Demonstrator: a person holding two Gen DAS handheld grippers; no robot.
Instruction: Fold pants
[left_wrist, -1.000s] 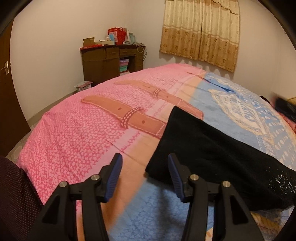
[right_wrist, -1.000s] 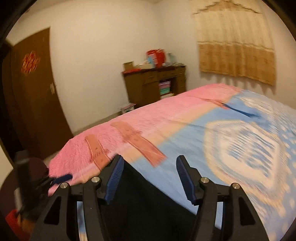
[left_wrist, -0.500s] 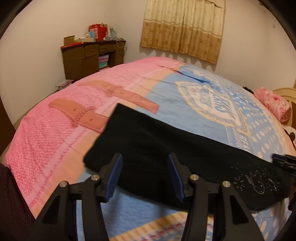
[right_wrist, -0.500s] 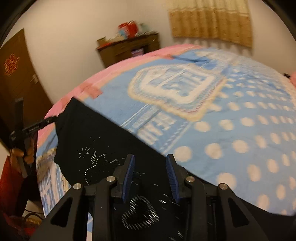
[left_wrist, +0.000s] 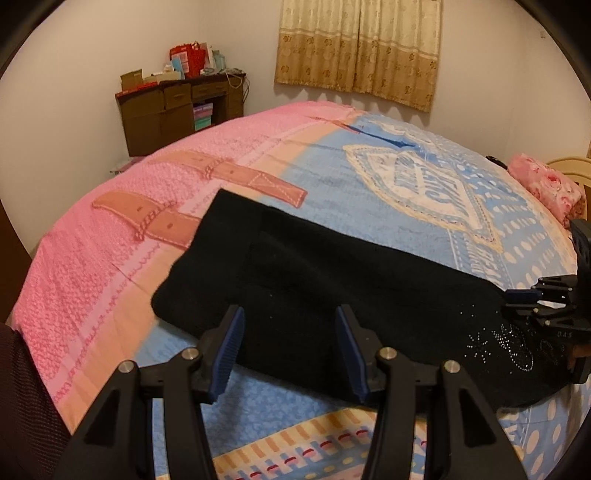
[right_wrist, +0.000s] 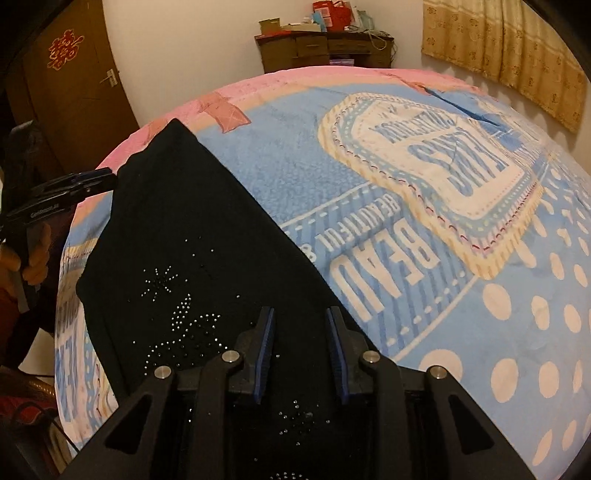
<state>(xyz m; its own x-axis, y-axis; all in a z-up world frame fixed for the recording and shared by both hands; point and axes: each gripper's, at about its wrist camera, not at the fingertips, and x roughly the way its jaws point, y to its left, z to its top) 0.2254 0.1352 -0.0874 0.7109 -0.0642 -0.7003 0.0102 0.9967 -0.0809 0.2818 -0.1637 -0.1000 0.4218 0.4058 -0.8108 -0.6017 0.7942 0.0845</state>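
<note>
Both claws hang parted over the black pants (left_wrist: 332, 295): left gripper (left_wrist: 288, 349) wide above the near edge, right gripper (right_wrist: 301, 352) narrower over the rhinestone end, seemingly gripping nothing. Pants lie flat across the pink-and-blue bedspread (left_wrist: 110, 266).

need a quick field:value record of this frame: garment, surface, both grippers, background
garment: black pants with rhinestone pattern, lying flat in a long band
surface: pink and blue printed bedspread
left gripper: open, over the plain end of the pants, nothing between the pads
right gripper: open, narrower gap, over the rhinestone end
contact: cannot tell if either touches the fabric
background: brown wooden desk, beige curtain, brown door
</note>
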